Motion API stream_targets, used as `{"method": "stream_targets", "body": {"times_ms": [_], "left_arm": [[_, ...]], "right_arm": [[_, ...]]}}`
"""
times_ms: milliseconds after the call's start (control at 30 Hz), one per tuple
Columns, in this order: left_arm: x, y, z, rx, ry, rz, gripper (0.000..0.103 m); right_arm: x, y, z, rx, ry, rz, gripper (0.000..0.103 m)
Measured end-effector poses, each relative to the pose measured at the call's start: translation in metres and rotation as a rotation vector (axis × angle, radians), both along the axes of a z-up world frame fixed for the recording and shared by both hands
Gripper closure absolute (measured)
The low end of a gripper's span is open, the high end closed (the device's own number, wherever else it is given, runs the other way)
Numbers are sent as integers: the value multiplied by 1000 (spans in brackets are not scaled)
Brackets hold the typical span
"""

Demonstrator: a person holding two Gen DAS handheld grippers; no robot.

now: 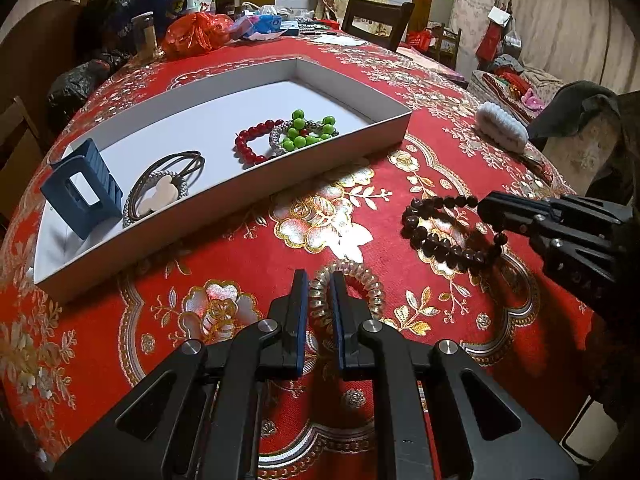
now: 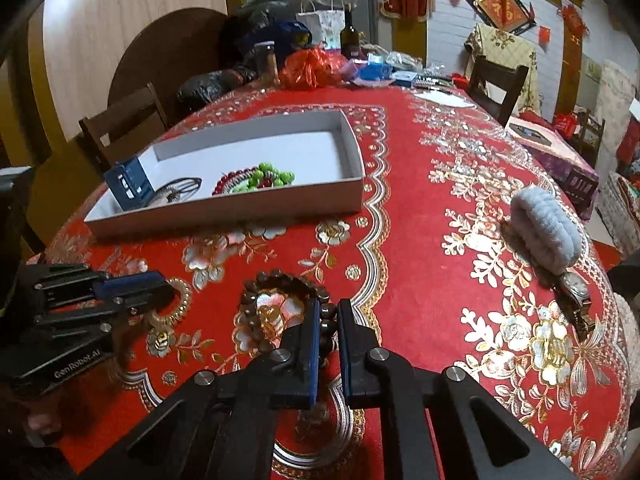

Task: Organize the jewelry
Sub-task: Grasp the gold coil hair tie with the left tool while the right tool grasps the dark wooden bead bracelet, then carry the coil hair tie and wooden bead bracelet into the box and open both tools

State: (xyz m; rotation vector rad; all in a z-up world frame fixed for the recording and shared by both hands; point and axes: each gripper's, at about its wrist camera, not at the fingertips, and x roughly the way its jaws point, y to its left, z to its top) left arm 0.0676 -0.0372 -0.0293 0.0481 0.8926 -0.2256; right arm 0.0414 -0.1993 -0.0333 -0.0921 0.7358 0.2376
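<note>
left claw (image 1: 318, 280) pinched on clear coil hair tie (image 1: 347, 292), flat on tabletop (image 1: 420, 92). right claw (image 2: 329, 308) clamped on dark bead bracelet (image 2: 280, 312). white tray (image 1: 224, 196) sits beyond both claws.

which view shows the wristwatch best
The right wrist view: the wristwatch lies in plain sight on the red tablecloth, beside the fluffy grey hair tie. In the left wrist view the watch is barely visible beyond the hair tie.
</note>
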Motion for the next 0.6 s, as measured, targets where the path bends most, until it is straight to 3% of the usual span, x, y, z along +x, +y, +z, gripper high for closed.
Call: {"method": "stream_targets", "body": {"times_ms": [600], "left_arm": [[0, -1, 0, 10, -2, 1, 93]], "right_arm": [[-1, -3, 4, 21, -23, -13, 95]]}}
